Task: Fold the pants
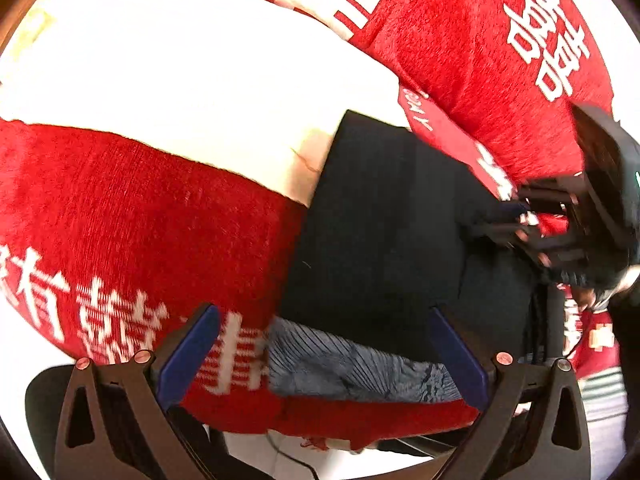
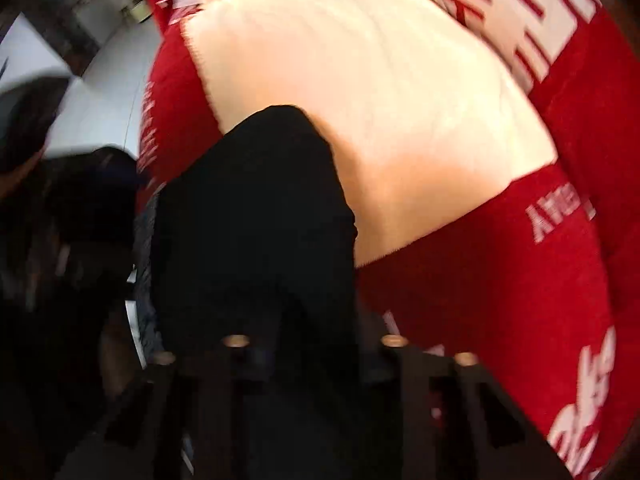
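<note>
The dark navy pants (image 1: 384,224) lie folded on a red and white blanket (image 1: 132,216), with a grey-blue lining or waistband part (image 1: 352,368) at the near edge. My left gripper (image 1: 324,356) is open, its blue pads on either side of that near edge, holding nothing. My right gripper (image 1: 516,220) shows at the right in the left wrist view, shut on the right edge of the pants. In the right wrist view the pants (image 2: 256,216) fill the space in front of the shut fingers (image 2: 308,356) and hang up from them; the image is blurred.
The blanket (image 2: 400,120) carries large white characters and a broad cream patch. Its near edge drops to a pale floor (image 1: 256,452) with a thin cable. The left gripper appears as a dark blur at the left of the right wrist view (image 2: 80,216).
</note>
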